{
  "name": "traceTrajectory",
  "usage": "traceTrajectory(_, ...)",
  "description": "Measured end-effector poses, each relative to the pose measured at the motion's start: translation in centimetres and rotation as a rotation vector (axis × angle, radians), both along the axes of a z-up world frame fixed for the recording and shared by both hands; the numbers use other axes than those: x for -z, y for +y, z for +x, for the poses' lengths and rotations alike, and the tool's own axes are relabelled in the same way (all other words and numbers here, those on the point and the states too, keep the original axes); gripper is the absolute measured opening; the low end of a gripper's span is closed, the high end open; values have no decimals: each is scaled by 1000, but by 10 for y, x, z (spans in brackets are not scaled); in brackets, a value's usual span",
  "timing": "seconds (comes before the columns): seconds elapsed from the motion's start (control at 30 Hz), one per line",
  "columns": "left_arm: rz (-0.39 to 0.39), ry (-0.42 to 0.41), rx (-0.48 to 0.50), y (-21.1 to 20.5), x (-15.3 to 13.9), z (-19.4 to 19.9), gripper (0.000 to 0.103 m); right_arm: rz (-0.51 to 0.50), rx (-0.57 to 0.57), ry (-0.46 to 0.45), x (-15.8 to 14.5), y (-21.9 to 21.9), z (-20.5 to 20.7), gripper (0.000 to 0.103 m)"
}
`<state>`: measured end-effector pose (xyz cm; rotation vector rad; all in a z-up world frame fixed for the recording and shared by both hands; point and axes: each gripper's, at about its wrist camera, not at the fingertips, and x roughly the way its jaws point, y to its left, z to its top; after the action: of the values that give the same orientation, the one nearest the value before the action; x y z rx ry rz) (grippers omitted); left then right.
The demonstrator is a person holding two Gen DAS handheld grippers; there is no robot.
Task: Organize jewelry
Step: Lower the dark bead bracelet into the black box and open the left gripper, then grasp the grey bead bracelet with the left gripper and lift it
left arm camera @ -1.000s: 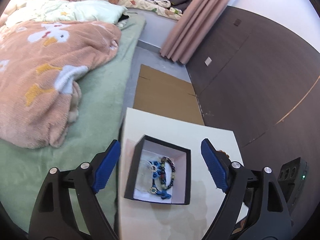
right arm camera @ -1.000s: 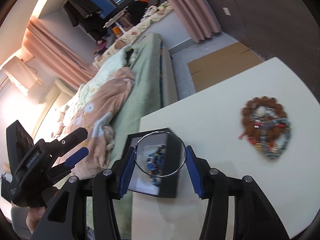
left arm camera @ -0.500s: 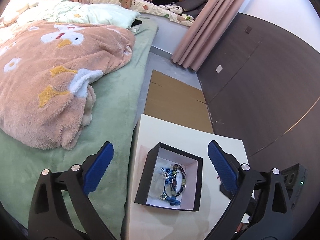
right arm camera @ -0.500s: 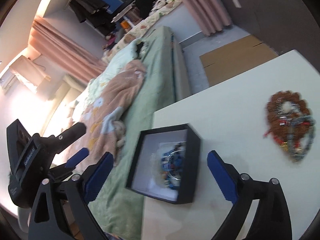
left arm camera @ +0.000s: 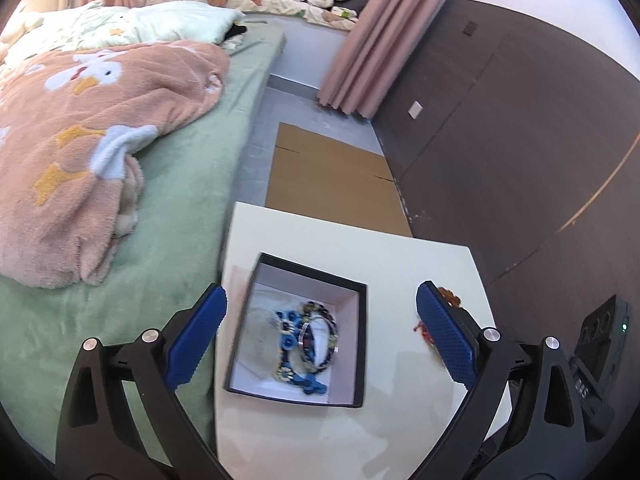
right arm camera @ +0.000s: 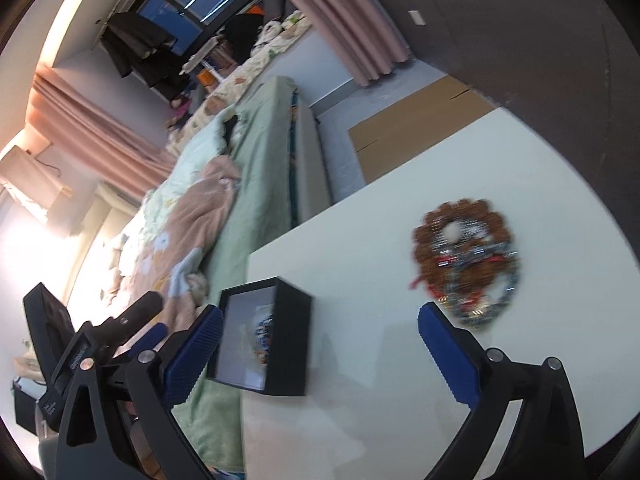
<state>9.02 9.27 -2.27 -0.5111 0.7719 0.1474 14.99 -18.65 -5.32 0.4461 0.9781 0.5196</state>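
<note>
both the left gripper point(left arm camera: 320, 336) and the right gripper point(right arm camera: 320, 344) stand wide open and hold nothing, the black box point(left arm camera: 362, 320) with bracelets point(left arm camera: 308, 340) sits low in the frame centre on the white table point(left arm camera: 320, 236), and a jewelry pile point(right arm camera: 466, 264) lies at the right.

Each hand-held gripper, the left hand-held gripper point(left arm camera: 320, 336) and the right hand-held gripper point(right arm camera: 318, 350), consists of two matte black plastic arms with triangular cut-outs. Silver round screw heads mark the joints. Fingers point(left arm camera: 446, 338) carry blue, finely knurled rectangular pads.
</note>
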Motion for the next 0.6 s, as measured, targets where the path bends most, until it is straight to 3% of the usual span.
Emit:
traceTrajectory(0.3, 19, 5, 84, -35, 4, 13, 95, -55, 103, 52, 8, -58, 12, 96)
traceTrajectory(0.47, 45, -11, 150, -62, 3, 23, 95, -21, 138, 104, 15, -76, 17, 95)
traceTrajectory(0.6, 54, -25, 189, -81, 4, 31, 95, -15, 173, 139, 21, -86, 22, 88)
